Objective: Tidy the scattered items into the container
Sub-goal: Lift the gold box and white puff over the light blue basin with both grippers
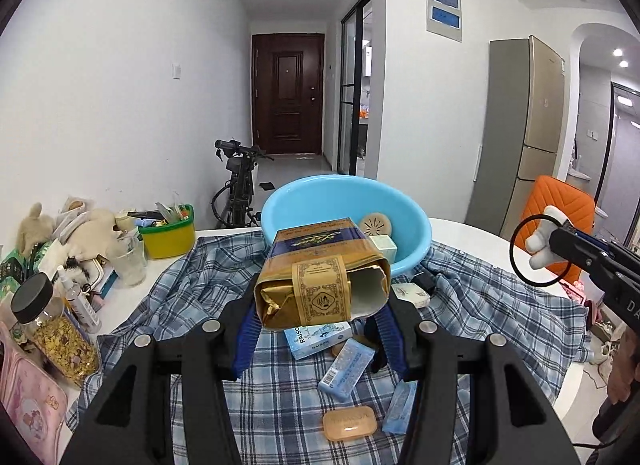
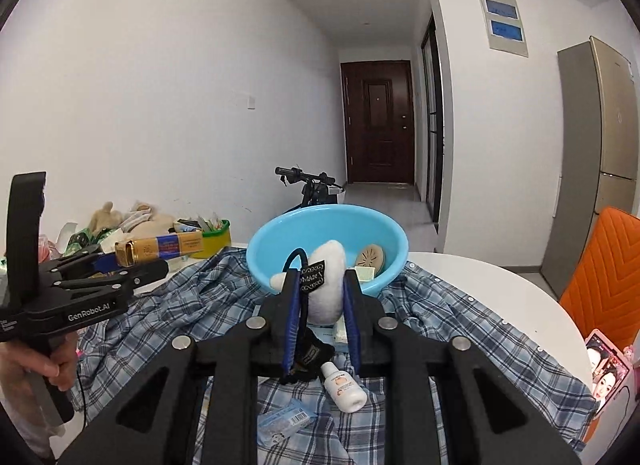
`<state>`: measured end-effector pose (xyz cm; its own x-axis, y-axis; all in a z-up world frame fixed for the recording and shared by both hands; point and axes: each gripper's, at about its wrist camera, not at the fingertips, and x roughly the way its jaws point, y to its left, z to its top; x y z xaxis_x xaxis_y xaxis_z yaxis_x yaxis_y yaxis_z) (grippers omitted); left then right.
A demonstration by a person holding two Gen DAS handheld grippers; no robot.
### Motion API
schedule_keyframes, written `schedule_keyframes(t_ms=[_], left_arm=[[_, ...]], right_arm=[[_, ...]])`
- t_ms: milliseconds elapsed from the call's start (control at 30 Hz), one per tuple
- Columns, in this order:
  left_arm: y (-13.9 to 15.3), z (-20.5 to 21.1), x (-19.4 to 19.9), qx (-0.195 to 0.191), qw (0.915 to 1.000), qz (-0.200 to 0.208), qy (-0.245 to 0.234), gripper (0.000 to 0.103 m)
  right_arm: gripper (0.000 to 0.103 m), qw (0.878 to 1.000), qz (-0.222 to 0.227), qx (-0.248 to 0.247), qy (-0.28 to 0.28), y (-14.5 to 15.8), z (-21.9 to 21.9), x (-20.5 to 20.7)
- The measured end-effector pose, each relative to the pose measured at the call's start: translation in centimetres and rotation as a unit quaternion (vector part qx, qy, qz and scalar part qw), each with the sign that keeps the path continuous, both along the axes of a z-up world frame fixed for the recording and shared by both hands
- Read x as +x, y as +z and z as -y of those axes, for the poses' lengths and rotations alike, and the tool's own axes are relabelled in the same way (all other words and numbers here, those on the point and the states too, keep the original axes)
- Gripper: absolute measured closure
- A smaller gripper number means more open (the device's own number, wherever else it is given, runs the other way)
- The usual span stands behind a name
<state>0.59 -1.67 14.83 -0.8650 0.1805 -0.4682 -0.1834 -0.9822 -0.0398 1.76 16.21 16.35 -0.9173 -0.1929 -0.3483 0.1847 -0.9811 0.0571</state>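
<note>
My left gripper (image 1: 316,305) is shut on a gold and blue carton (image 1: 320,273), held above the plaid cloth just short of the blue basin (image 1: 280,205). My right gripper (image 2: 320,285) is shut on a white plush item with a black loop and tag (image 2: 326,285), close to the basin (image 2: 272,241). The basin holds a round tan disc (image 2: 370,257) and a small pale box (image 1: 384,245). Blue packets (image 1: 346,369), a RAISON box (image 1: 318,339), a tan soap bar (image 1: 349,423) and a small white bottle (image 2: 344,387) lie on the cloth.
The plaid shirt (image 1: 500,305) covers a white table (image 2: 500,285). At left stand a yellow-green tub (image 1: 170,235), plush toys (image 1: 92,231), a cereal jar (image 1: 52,329) and a spray bottle (image 1: 80,301). An orange chair (image 2: 608,265) and a phone (image 2: 606,373) are at right.
</note>
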Motion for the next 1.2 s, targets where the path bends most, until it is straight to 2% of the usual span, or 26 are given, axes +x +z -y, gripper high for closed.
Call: schedule_keyframes(t_ms=[133, 300, 367, 467, 633, 767, 867, 1000, 1100, 1200], left_arm=[[0.0, 0.0, -2.0, 0.004, 1.0, -0.001, 0.006, 0.049], [0.8, 0.3, -6.9, 0.028, 0.9991, -0.016, 0.026, 0.049], [1.3, 0.6, -9.6, 0.046, 0.9982, -0.024, 0.029, 0.049], [2.0, 0.3, -14.0, 0.038, 0.9979, -0.04, 0.035, 0.049], [3.6, -0.1, -22.7, 0.065, 0.9968, -0.045, 0.012, 0.049], [5.8, -0.6, -28.5, 0.04, 0.9969, -0.058, 0.034, 0.049], [7.8, -0.7, -30.8, 0.045, 0.9963, -0.07, 0.022, 0.049], [9.6, -1.1, -31.4, 0.039, 0.9954, -0.087, 0.006, 0.049], [10.4, -1.7, -32.0, 0.041, 0.9966, -0.07, -0.014, 0.049], [11.6, -2.6, -33.2, 0.031, 0.9987, -0.027, -0.028, 0.049]], right_arm=[[0.085, 1.0, 0.002, 0.009, -0.005, -0.3, 0.0, -1.7], [0.085, 1.0, 0.0, 0.009, -0.009, 0.6, -0.5, -6.7], [0.084, 0.999, -0.015, 0.009, -0.027, 1.2, -0.9, -8.6], [0.084, 0.999, -0.037, 0.013, -0.034, 2.3, -1.3, -12.4], [0.084, 0.997, -0.054, 0.002, -0.051, 4.3, -2.4, -18.9], [0.084, 0.993, -0.082, 0.032, -0.08, 6.9, -2.7, -24.1], [0.084, 0.992, -0.091, 0.033, -0.083, 8.5, -3.1, -26.6], [0.084, 0.992, -0.1, 0.036, -0.073, 9.8, -2.8, -27.5], [0.084, 0.99, -0.108, 0.059, -0.063, 10.7, -2.0, -27.8], [0.084, 0.995, -0.062, 0.055, -0.049, 11.4, -1.8, -29.4]])
